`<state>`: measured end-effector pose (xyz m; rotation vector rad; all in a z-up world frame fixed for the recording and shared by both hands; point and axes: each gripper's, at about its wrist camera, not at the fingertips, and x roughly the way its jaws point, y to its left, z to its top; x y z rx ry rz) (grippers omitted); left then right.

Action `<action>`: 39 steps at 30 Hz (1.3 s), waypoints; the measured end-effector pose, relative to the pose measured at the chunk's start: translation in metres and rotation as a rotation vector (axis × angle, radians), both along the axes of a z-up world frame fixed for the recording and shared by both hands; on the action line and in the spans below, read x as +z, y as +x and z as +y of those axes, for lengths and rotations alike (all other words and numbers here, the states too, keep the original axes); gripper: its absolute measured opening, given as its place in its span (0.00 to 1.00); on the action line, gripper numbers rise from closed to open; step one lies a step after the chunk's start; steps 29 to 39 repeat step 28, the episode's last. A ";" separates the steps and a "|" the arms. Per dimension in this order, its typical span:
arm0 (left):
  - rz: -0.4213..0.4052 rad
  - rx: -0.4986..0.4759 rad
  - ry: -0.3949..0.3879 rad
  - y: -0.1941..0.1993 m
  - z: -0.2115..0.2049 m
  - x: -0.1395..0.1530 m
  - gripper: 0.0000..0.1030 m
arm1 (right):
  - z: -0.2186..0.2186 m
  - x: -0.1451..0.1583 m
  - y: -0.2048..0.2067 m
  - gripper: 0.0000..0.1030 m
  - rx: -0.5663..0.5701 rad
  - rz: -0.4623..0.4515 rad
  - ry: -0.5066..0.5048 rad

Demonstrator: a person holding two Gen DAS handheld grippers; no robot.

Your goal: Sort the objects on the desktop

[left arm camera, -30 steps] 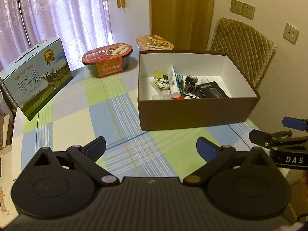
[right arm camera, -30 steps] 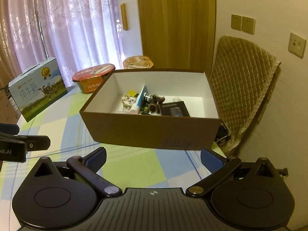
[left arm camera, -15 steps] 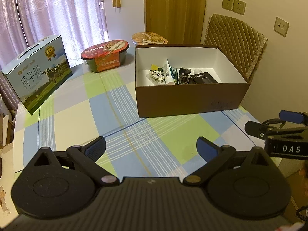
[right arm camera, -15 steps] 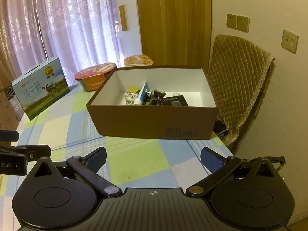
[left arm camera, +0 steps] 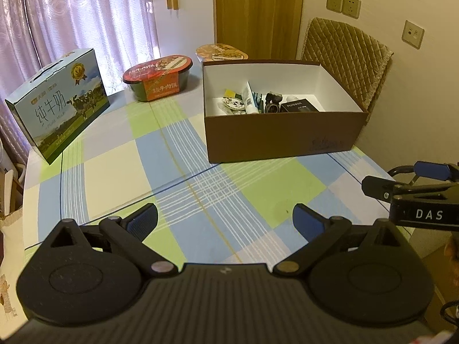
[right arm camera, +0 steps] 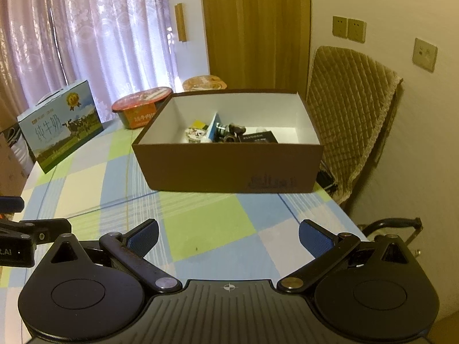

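2 grippers, left gripper (left arm camera: 225, 220) and right gripper (right arm camera: 228, 236), hang spread and empty, near the brown box (left arm camera: 282, 134) of sorted items.

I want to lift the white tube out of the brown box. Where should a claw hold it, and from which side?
Judging from both views, grip the white tube at its raised flat upper end, coming from above: it leans tilted among the other items, and the brown box walls block any sideways approach. Both claws are open.

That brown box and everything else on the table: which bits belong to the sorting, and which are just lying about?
Part of the sorting:
brown box
small items inside it
left tongs, open
right tongs, open

Just lying about:
milk carton
red food bowl
second bowl
chair
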<state>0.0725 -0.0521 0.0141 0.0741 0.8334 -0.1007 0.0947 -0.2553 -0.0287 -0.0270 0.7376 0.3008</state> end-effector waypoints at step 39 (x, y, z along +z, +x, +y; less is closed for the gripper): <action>-0.001 -0.033 0.014 -0.014 -0.008 -0.004 0.96 | -0.002 -0.009 -0.014 0.98 -0.017 0.036 -0.001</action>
